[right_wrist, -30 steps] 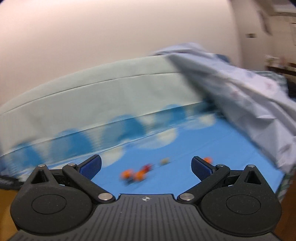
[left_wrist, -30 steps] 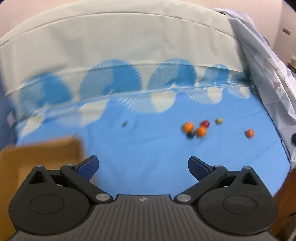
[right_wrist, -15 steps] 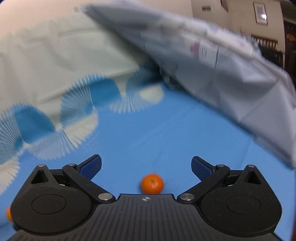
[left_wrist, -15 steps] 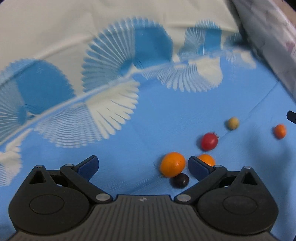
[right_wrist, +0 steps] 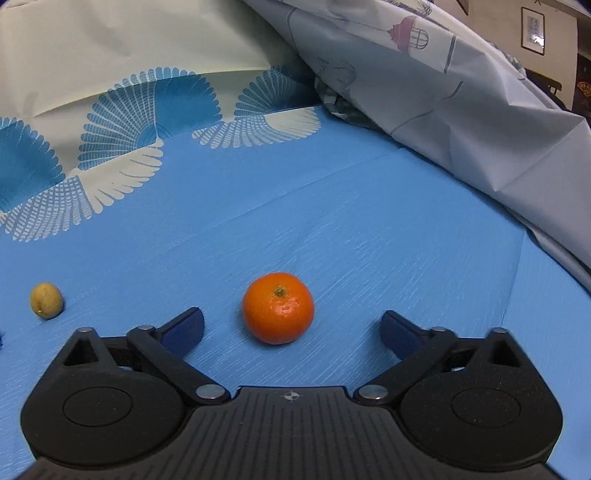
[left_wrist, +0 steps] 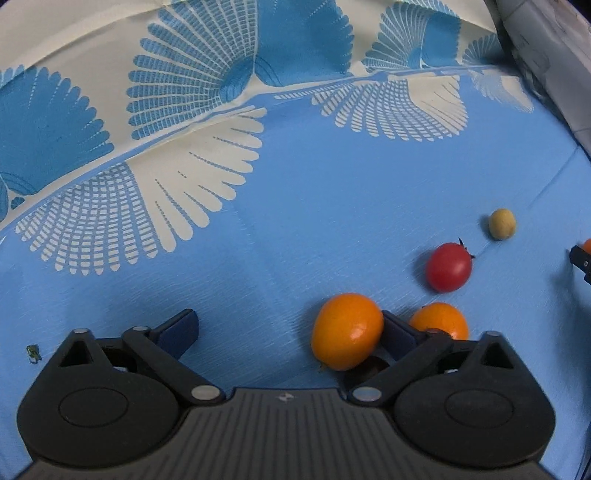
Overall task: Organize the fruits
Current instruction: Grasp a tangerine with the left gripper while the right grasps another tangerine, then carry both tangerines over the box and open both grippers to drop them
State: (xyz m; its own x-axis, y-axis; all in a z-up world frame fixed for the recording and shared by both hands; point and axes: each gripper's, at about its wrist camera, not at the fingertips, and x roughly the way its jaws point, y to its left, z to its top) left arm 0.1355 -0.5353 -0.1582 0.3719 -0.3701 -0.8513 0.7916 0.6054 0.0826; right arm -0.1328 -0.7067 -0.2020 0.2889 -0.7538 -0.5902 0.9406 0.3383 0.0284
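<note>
A bright blue sheet [right_wrist: 332, 221] with faint creases is covering the whole work surface. Along the back a cream backdrop cloth [left_wrist: 92, 55] printed with blue and white fan shapes is rising up from it, folding at the seam. On the right a crumpled pale grey cloth [right_wrist: 461, 110] with little line drawings is draping down. Far corner's looking dim, with a framed picture [right_wrist: 532, 31] hanging on a wall.

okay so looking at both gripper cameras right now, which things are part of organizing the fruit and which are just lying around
Part of the job:
- mandarin, between the open right gripper fingers
- two orange kumquats at the open left gripper
- red cherry tomato
- small yellow fruit

Just lying about:
- blue patterned cloth
- crumpled grey sheet
- tiny green speck
</note>
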